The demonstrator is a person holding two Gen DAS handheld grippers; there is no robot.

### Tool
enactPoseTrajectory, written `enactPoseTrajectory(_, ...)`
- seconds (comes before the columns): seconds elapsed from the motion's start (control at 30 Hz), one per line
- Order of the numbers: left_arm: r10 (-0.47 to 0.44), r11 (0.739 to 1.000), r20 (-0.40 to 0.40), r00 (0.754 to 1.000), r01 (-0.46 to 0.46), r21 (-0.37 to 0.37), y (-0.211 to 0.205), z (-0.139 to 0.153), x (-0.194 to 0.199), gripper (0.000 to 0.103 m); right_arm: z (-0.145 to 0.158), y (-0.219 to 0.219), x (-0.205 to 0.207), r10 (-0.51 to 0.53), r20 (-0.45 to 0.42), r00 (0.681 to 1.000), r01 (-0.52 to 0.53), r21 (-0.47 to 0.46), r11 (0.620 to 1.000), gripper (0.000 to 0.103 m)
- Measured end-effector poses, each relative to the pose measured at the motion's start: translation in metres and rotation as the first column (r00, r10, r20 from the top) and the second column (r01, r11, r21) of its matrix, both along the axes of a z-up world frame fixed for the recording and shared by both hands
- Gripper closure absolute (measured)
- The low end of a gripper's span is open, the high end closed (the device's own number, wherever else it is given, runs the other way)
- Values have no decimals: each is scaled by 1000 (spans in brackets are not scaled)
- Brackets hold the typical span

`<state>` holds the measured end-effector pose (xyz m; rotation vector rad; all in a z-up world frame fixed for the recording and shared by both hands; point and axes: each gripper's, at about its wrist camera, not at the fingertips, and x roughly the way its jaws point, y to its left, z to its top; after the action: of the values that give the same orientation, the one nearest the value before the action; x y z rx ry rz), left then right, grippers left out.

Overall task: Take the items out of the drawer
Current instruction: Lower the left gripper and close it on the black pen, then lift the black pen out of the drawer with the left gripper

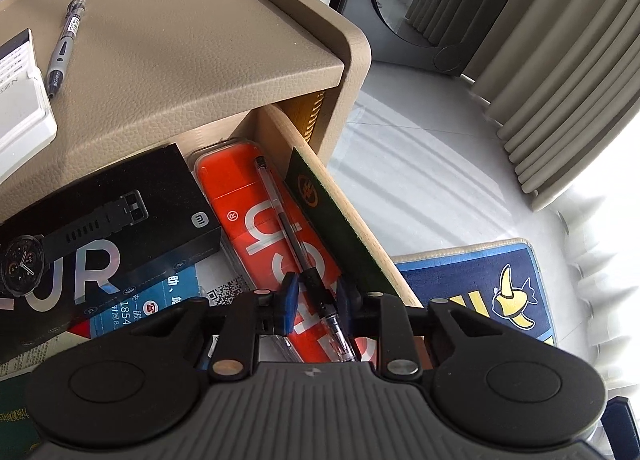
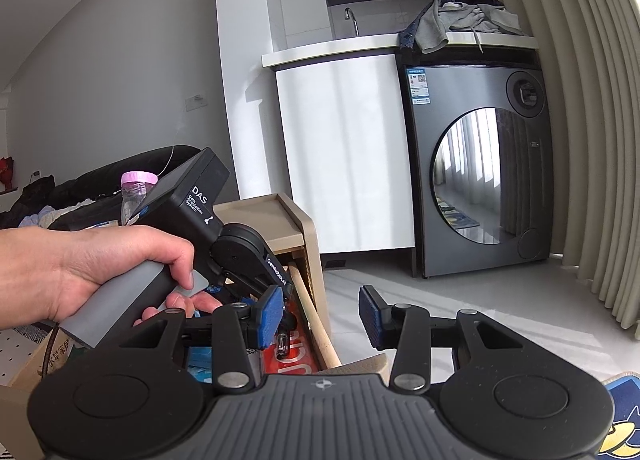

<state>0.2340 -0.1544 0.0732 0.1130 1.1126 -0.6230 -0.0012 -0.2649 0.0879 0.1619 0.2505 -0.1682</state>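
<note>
My left claw [image 1: 316,296] sits spread astride the clear pen [image 1: 298,248] atop the orange box [image 1: 256,219] at lower centre, positioned for pinching, while my right claw [image 2: 318,314] waits spread, clear of the drawer [image 1: 360,227].

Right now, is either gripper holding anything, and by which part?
Left gripper straddles the clear pen at its black grip section, above the orange case; pad contact is unclear. Right gripper is open and empty.

nightstand [image 1: 192,59]: beige, grained leather texture
watch box [image 1: 120,227]: black, silver lettering
flat case [image 1: 256,219]: orange-red, white letters
drawer pen [image 1: 296,244]: clear barrel, black grip
rug [image 1: 500,284]: navy, yellow figure
curtain [image 1: 560,79]: beige, pleated
pads [image 2: 269,310]: blue, ribbed
</note>
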Motion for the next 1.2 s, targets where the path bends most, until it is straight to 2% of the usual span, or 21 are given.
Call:
enactPoseTrajectory(0.23,12,1000,30,999,-13,19,-6,-1,-4,86,1,2,-2,3,3,1000,-3,-1,1000,57)
enactPoseTrajectory(0.3,12,1000,21,1000,-12,8,-35,-7,18,88,1,2,-3,3,2,1000,-3,-4,1000,57)
enactPoseTrajectory(0.57,32,999,43,999,-32,3,-11,-2,11,90,2,5,-2,8,0,1000,-8,-12,1000,57)
enactPoseTrajectory(0.83,35,999,45,998,-34,-42,12,3,-10,92,3,10,0,18,-4,1000,-18,-22,1000,57)
enactPoseTrajectory(1.2,37,997,109,993,-29,-74,4,3,-27,92,5,20,1,42,-3,999,-42,-45,998,57)
